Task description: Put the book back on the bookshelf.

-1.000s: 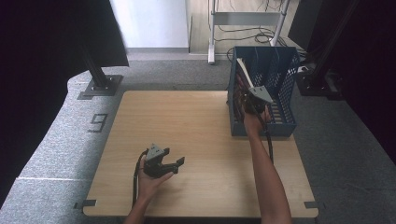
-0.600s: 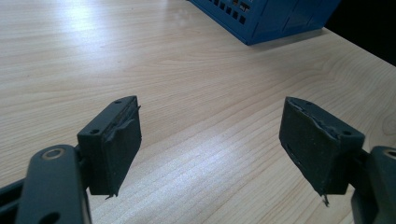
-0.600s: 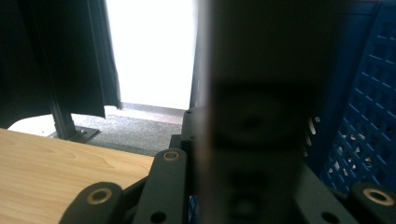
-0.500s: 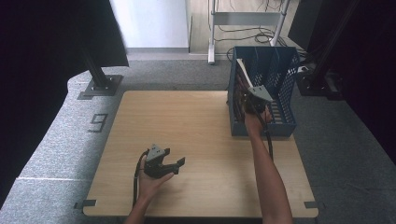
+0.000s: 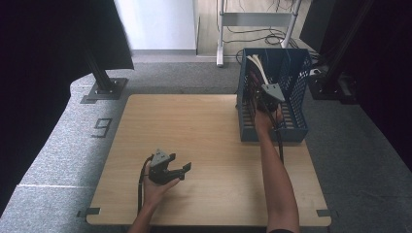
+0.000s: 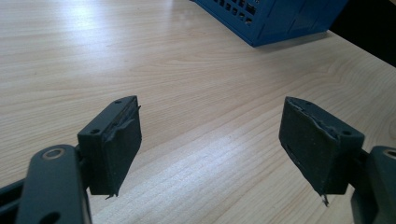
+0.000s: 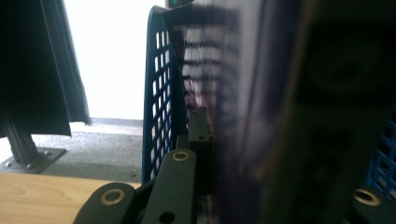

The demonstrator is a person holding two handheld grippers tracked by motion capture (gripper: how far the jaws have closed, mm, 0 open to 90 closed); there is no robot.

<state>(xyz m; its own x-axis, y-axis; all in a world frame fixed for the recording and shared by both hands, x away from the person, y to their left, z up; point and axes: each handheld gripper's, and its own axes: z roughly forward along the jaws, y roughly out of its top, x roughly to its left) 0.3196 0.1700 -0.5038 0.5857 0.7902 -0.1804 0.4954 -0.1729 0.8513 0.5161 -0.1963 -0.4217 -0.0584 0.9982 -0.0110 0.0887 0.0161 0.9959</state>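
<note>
Right gripper in the high view sits at about 1 o'clock of the table, reaching into the near-left compartment of the blue basket at the table's right edge; its jaws are clamped on a book, which stands upright among other books with pale page edges fanning toward 12 o'clock. Left gripper rests low over the table at about 7 o'clock, well apart from the basket, jaws spread, nothing between them. Left gripper view: both black pads wide apart over bare wood, empty; corner of the basket at 1 o'clock. Right gripper view: left jaw presses flat against the blurred dark book cover, which fills the frame from 12 to 6 o'clock; basket's lattice wall just beside it at 10 o'clock, table edge at 8 o'clock.
</note>
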